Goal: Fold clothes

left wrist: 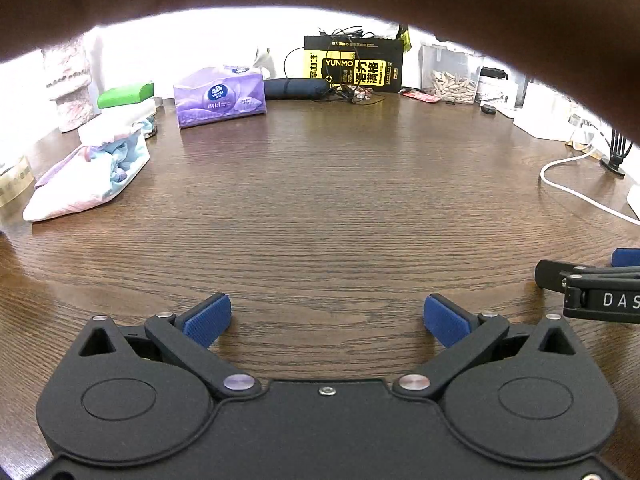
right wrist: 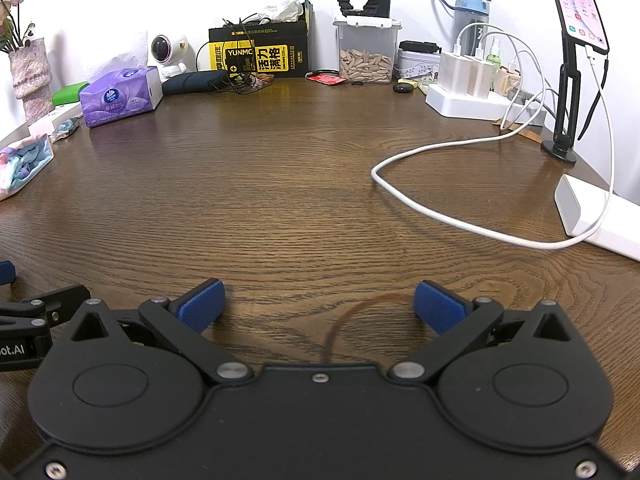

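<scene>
A folded pastel garment [left wrist: 86, 178], pink and light blue, lies on the dark wooden table [left wrist: 320, 208] at the far left. The same garment [right wrist: 20, 166] shows at the left edge of the right wrist view. My left gripper [left wrist: 327, 320] rests low over the table's near side, open, with nothing between its blue pads. My right gripper [right wrist: 318, 306] sits just to its right, also open and empty. The right gripper's black finger [left wrist: 588, 280] reaches into the left wrist view from the right. Both grippers are well away from the garment.
A purple tissue pack [left wrist: 220, 96], a black-and-yellow box [left wrist: 354, 64] and a tub of seeds [right wrist: 366, 52] line the back. A white cable [right wrist: 448, 216], power strip [right wrist: 476, 100], phone stand [right wrist: 568, 92] and white box [right wrist: 596, 216] crowd the right. A dark shape covers the top of the left view.
</scene>
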{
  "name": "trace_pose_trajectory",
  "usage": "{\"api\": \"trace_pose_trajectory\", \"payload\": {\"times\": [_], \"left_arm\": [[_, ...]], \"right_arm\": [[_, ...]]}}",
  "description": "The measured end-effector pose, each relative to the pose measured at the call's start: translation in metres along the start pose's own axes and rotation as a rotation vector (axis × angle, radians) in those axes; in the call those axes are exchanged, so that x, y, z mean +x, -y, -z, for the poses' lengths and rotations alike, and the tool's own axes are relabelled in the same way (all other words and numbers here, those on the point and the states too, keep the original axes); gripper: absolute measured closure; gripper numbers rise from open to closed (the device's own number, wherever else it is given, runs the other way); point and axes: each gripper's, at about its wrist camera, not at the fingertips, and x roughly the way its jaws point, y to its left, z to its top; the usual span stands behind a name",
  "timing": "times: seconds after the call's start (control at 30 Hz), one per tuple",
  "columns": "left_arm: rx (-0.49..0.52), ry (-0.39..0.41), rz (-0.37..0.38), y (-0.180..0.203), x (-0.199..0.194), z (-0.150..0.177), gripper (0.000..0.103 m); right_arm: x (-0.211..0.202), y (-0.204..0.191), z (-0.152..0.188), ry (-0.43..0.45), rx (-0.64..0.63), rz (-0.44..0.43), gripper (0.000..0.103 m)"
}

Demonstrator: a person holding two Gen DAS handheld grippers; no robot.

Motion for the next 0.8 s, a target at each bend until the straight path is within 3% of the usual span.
{"api": "trace_pose_trajectory", "payload": {"times": [0.8], "left_arm": [[0.001,-0.002,-0.012,0.0,-0.0024,0.001,0.0]], "right_arm": [[0.0001,-0.0006,0.0002,0.0,0.0,0.0,0.0]]}}
